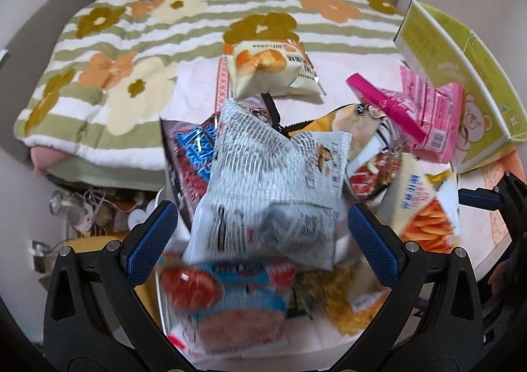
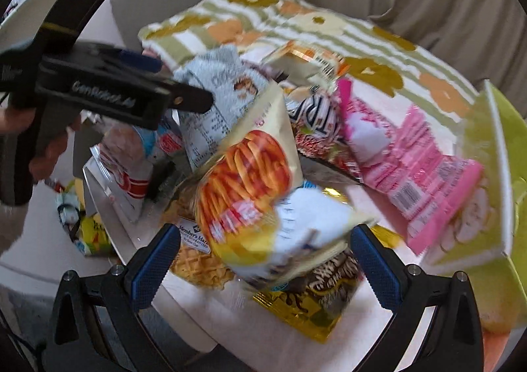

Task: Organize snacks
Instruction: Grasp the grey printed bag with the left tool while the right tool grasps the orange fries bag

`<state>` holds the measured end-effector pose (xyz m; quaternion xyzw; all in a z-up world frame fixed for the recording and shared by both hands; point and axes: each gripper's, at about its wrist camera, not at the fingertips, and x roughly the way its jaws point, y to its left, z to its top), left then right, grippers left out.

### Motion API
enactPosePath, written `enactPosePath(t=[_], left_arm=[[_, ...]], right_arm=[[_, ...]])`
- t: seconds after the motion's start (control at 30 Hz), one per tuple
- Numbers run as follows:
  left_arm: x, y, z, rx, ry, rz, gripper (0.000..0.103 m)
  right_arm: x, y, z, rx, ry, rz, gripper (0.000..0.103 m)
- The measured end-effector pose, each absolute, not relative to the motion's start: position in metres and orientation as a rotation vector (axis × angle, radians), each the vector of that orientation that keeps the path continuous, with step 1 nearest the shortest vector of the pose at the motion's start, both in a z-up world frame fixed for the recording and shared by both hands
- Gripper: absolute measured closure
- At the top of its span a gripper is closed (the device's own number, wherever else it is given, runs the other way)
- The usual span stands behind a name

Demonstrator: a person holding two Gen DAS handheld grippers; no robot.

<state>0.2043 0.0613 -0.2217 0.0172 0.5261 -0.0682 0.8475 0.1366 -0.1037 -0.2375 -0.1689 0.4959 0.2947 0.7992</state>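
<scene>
A pile of snack bags lies on a bed. In the left wrist view my left gripper [image 1: 262, 233] is open over a white-grey bag [image 1: 273, 181], with a red-and-blue bag [image 1: 227, 299] below it. A cream bread bag [image 1: 270, 66] lies farther back and pink packets [image 1: 425, 115] lie at right. In the right wrist view my right gripper [image 2: 263, 250] is open around a cream bag of orange sticks [image 2: 250, 187]. A yellow-brown bag [image 2: 316, 299] and a waffle bag [image 2: 197, 260] lie under it. The left gripper [image 2: 171, 85] shows at upper left by the white-grey bag [image 2: 217, 89].
A green carton [image 1: 461, 75] stands open at the right, also in the right wrist view [image 2: 497, 181]. A floral striped blanket [image 1: 131, 52] covers the back of the bed. Curtains hang behind. Clutter and cables [image 1: 95, 210] lie on the floor at left.
</scene>
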Motion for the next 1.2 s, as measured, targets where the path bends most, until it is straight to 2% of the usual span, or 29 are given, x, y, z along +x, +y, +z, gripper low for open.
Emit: enactPosePath(t=[0.3,0.33,0.4,0.73,0.77,0.83,0.87,1.0,1.2], left_arm=[[0.225,0.064,-0.241,0.058,1.168,-0.195,0.001],[0.225,0.064,-0.241,0.056,1.168,-0.201,0.003],[0.226,0.064,-0.242,0.058,1.172,-0.222,0.013],[0.221,0.063,-0.237,0.054,1.17,-0.266,0.031],[0.219,0.062,-0.235,0.061,1.165,-0.264,0.032],[0.216,0.06,-0.232,0.072,1.155,-0.262,0.037],[0.215,0.058,-0.23,0.077,1.15,-0.262,0.038],[0.21,0.057,-0.222,0.081,1.135,-0.252,0.039],[0.201,0.059,-0.202,0.057,1.097,-0.231,0.039]], right_arm=[[0.159,-0.094,-0.252,-0.465,1.065,0.646,0.0],[0.16,-0.092,-0.252,-0.476,1.059,0.645,0.0],[0.16,-0.089,-0.252,-0.508,1.038,0.63,0.0],[0.166,-0.082,-0.252,-0.565,0.968,0.628,0.0],[0.166,-0.082,-0.252,-0.568,0.967,0.632,0.002],[0.164,-0.082,-0.253,-0.576,0.967,0.644,0.016],[0.163,-0.081,-0.254,-0.583,0.973,0.647,0.029],[0.163,-0.081,-0.251,-0.594,0.963,0.642,0.044],[0.162,-0.087,-0.235,-0.549,0.941,0.631,0.047]])
